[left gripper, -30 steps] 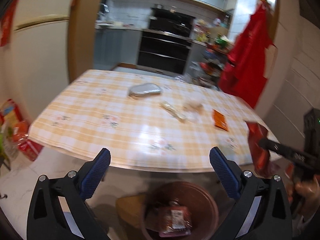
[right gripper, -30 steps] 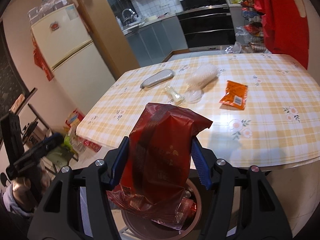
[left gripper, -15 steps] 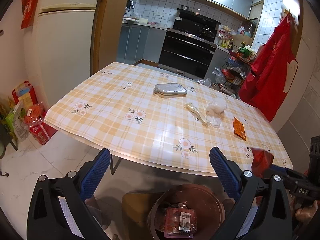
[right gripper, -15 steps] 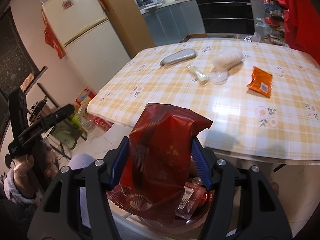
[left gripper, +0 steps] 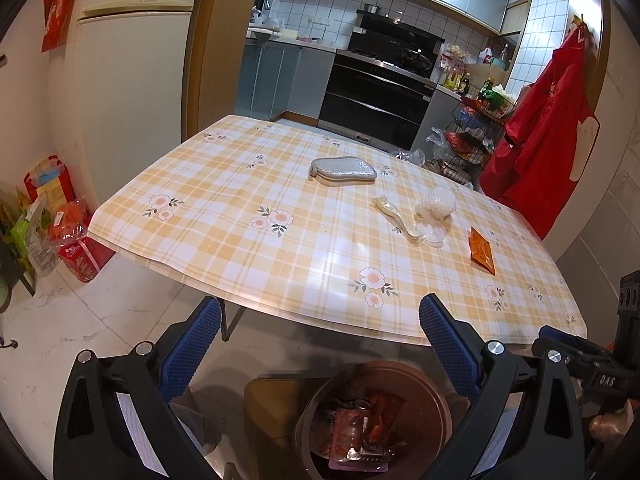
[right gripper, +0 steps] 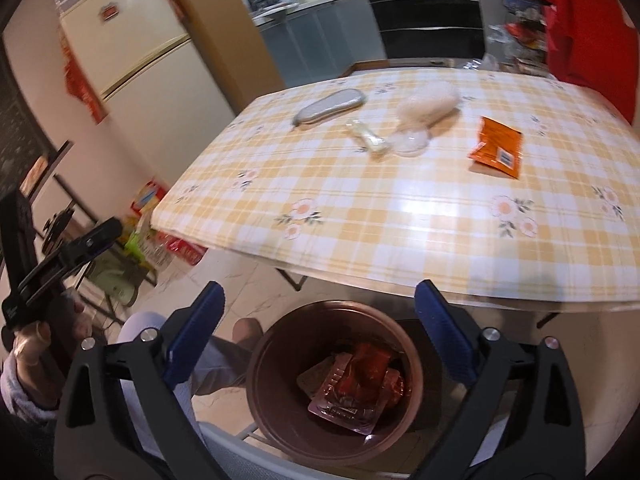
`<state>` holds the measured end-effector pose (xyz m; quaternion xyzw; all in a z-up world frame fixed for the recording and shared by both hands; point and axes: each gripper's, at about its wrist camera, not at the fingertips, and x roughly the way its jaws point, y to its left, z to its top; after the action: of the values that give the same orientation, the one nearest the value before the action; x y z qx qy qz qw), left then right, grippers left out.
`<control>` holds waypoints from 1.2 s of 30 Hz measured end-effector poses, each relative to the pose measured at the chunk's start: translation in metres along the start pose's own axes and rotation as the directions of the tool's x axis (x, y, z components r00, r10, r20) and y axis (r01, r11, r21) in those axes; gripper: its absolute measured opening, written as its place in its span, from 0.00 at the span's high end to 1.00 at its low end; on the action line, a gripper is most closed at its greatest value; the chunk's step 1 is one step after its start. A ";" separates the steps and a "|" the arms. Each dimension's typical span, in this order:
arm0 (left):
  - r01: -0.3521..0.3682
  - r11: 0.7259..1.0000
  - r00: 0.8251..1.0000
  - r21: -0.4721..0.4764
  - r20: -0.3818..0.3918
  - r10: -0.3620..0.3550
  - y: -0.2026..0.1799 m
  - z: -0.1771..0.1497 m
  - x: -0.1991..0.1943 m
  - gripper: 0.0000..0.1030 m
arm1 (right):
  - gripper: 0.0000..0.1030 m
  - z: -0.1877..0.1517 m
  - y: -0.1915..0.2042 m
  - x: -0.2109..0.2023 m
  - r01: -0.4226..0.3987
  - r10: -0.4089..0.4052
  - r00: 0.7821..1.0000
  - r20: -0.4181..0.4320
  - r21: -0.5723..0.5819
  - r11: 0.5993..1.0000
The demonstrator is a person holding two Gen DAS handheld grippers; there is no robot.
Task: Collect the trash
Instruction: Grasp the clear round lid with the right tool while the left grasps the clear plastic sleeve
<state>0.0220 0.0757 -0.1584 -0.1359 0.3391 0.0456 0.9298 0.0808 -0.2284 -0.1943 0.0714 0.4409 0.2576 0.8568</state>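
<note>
My right gripper (right gripper: 316, 312) hangs over the round brown plastic bin (right gripper: 272, 364) with its jaws opening wide and nothing between the blue ribbed pads; the crinkled red foil wrapper (right gripper: 364, 364) lies inside the bin on top of clear plastic packets. My left gripper (left gripper: 320, 328) is spread wide too and grips nothing, pointing over the same bin toward the tabletop (left gripper: 224, 216).

The risks lie ahead, I judge. The glossy yellow-checked vinyl cloth is slick and reflective, so the flat orange foil sachet (right gripper: 498, 146) could skate away from a pad instead of lifting, and being so thin it gives little edge to pinch. The white knobbly foam net (right gripper: 430, 100) is soft and springy; it could squash and slip free when carried, and it touches a clear round plastic lid (right gripper: 410, 142) that may be dragged along or knocked off the edge. The narrow transparent wrapper (right gripper: 368, 138) is hard to make out against the cloth, so I may close beside it. The grey glittery oval pouch (right gripper: 330, 106) looks like a belonging, not rubbish; grabbing it would be a mistake. The bin sits low beneath the tabletop's edge, so a careless drop could miss it and land on the marble floor (left gripper: 80, 320).
</note>
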 end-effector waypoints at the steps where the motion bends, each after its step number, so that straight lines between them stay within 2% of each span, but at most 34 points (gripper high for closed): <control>1: -0.001 1.000 1.000 0.003 -0.002 0.001 0.000 -0.001 0.001 0.06 | 0.08 0.000 -0.004 0.000 0.010 -0.010 1.000 0.002 0.009 1.000; 17: -0.020 0.999 0.996 0.049 -0.086 0.024 -0.012 -0.013 0.031 0.06 | 0.07 -0.011 -0.065 0.012 0.132 -0.132 0.991 -0.010 0.123 0.984; 30: -0.034 0.994 0.990 0.101 -0.130 0.047 -0.022 -0.021 0.055 0.06 | 0.08 -0.020 -0.080 0.036 0.139 -0.134 0.990 -0.046 0.111 0.984; 31: -0.034 0.994 0.990 0.106 -0.131 0.048 -0.022 -0.021 0.056 0.06 | 0.09 -0.020 -0.082 0.037 0.139 -0.135 0.990 -0.048 0.112 0.984; 33: -0.030 0.993 0.989 0.114 -0.139 0.046 -0.023 -0.021 0.061 0.06 | 0.21 -0.018 -0.087 0.041 0.145 -0.139 0.989 -0.055 0.117 0.982; 36: -0.028 0.993 0.988 0.115 -0.146 0.044 -0.024 -0.020 0.068 0.06 | 0.24 -0.011 -0.093 0.046 0.147 -0.141 0.988 -0.060 0.119 0.982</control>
<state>0.0659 0.0464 -0.2111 -0.0799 0.4116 0.0329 0.9072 0.1293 -0.2859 -0.2667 0.0853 0.4816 0.1689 0.8557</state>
